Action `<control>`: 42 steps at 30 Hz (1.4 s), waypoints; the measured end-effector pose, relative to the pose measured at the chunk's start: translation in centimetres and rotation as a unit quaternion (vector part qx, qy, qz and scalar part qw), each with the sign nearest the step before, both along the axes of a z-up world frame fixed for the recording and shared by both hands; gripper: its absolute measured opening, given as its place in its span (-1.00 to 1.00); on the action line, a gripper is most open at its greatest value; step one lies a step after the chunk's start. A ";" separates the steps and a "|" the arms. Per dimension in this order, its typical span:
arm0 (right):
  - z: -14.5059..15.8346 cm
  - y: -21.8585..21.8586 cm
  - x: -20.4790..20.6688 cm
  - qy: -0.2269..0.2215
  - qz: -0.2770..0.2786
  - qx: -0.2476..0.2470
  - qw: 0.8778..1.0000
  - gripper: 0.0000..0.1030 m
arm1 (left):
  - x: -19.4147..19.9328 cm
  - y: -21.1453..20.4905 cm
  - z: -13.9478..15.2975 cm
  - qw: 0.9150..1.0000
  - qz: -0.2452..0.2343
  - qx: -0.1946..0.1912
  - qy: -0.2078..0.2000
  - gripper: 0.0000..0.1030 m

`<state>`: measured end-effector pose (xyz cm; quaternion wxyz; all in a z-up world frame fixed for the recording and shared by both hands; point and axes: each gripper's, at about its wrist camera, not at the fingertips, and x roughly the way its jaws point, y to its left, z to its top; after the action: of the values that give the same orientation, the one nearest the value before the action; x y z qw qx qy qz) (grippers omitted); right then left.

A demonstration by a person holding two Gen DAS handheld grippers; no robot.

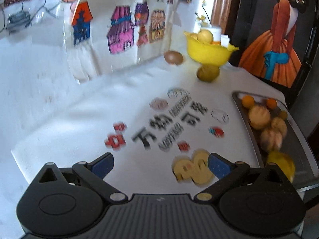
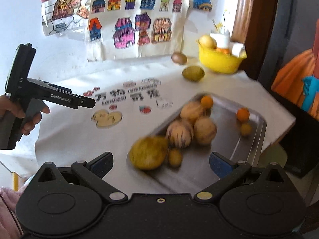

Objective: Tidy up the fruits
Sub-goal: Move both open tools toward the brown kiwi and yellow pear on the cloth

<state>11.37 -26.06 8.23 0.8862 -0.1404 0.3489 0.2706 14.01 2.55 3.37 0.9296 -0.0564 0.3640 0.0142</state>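
Between the blue pads of the right gripper sits nothing at all; its two fingers are spread wide apart over the near end of a metal tray. Just past the fingers, inside the tray, lies a big yellow fruit with a small yellow one touching it. Behind them three pale round fruits sit bunched together. Two little orange fruits and one little yellow fruit rest farther back in the tray.

The left gripper is spread wide too and holds nothing. It hangs over the white cloth, above a yellow duck picture, with the tray off to its right.

Far back on the table stands a yellow bowl with a pale fruit and some white things in it. A green fruit lies on the cloth just in front of the bowl, and a brown fruit lies near it by the wall.

Only the right wrist view shows the person's hand holding the left gripper from the side, and it shows the whole inside of the tray. Only the left wrist view shows the painting of an orange dress in full. Both views are blurry, so the small fruits are hard to name.
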 end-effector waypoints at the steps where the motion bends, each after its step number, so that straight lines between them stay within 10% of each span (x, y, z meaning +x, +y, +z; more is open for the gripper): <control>1: 0.5 0.3 0.5 -0.007 0.003 -0.003 1.000 0.99 | 0.4 0.3 0.3 1.000 0.001 0.004 -0.006 0.99; 17: 4.4 4.9 12.1 -0.053 0.045 -0.023 0.997 0.99 | 11.0 1.4 3.8 0.984 -0.087 0.127 -0.094 0.99; 33: -0.5 5.2 25.7 -0.072 0.216 -0.020 0.973 0.99 | 23.1 -5.6 1.6 0.883 -0.323 0.313 -0.132 0.99; 42: -4.5 5.5 32.4 -0.026 0.217 0.000 0.976 0.99 | 31.0 -7.0 -1.6 0.857 -0.339 0.380 -0.075 0.99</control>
<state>43.75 -20.60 3.72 0.8151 -0.2197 0.2870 0.4528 44.97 -4.50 1.76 0.8506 0.4269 0.2560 -0.1692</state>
